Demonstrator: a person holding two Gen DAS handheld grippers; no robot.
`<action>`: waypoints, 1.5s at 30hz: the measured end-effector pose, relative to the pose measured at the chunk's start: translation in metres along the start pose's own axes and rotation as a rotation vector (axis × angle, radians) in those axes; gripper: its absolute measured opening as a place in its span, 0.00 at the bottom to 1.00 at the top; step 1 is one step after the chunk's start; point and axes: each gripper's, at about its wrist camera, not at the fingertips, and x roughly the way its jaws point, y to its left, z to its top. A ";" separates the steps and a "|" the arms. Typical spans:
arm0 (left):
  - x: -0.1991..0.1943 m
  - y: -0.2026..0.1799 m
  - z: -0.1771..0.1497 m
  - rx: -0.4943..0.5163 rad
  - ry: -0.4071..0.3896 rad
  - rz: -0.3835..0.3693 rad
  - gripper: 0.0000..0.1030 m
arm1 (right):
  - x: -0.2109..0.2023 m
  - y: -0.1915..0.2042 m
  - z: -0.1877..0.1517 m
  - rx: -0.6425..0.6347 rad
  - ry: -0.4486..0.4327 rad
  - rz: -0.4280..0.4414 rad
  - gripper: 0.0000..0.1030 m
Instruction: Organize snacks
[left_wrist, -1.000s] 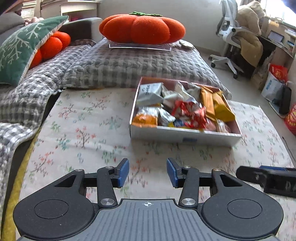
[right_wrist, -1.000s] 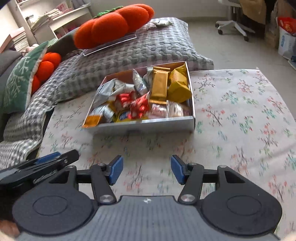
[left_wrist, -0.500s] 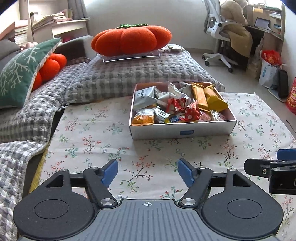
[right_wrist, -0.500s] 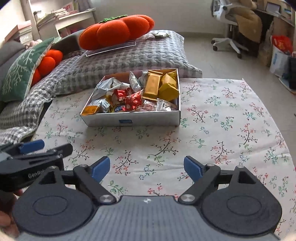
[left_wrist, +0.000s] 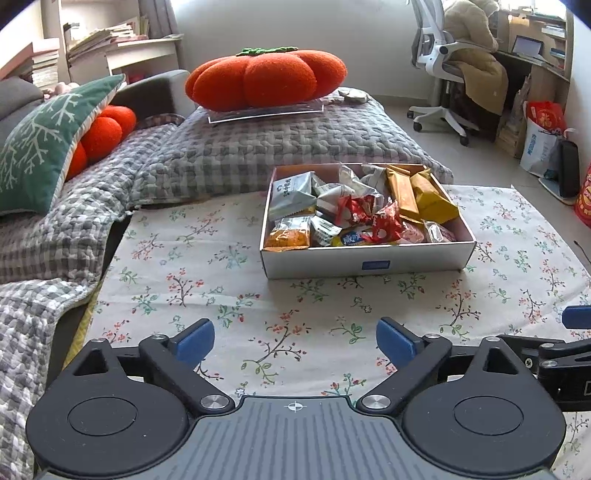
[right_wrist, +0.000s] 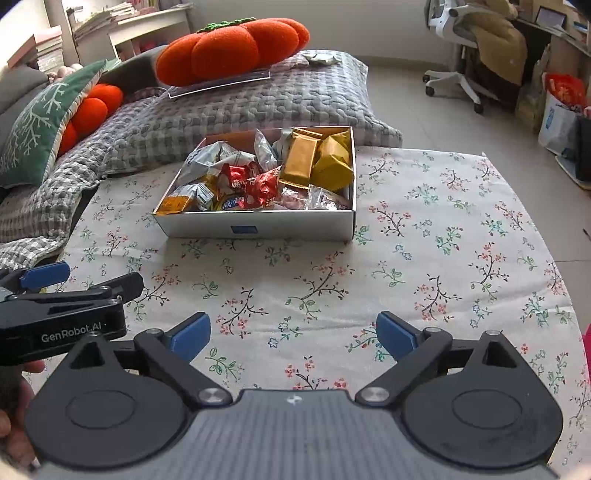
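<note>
My left gripper (left_wrist: 294, 341) and right gripper (right_wrist: 293, 336) hover empty over the floral-cloth tabletop (left_wrist: 207, 266), jaws spread wide and opening, well short of the white cardboard box (left_wrist: 369, 263) packed with wrapped snacks (left_wrist: 354, 214).

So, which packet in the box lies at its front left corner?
The orange packet, in the white box. It is the only orange one there; the golden packets lie at the back right.

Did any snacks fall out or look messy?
None fell out. The flowered cloth around the white box shows no loose packets. Inside, the snacks lie jumbled, overlapping at all angles; only the gold packets sit side by side.
</note>
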 end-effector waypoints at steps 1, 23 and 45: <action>0.000 0.001 0.000 -0.005 0.002 -0.002 0.94 | 0.000 0.000 0.000 0.001 0.002 0.001 0.93; 0.004 0.002 -0.001 -0.056 0.034 -0.066 1.00 | 0.001 -0.003 0.000 0.016 -0.001 -0.002 0.99; 0.003 0.000 -0.001 -0.044 0.029 -0.063 1.00 | 0.000 -0.004 0.000 0.015 -0.008 0.000 0.99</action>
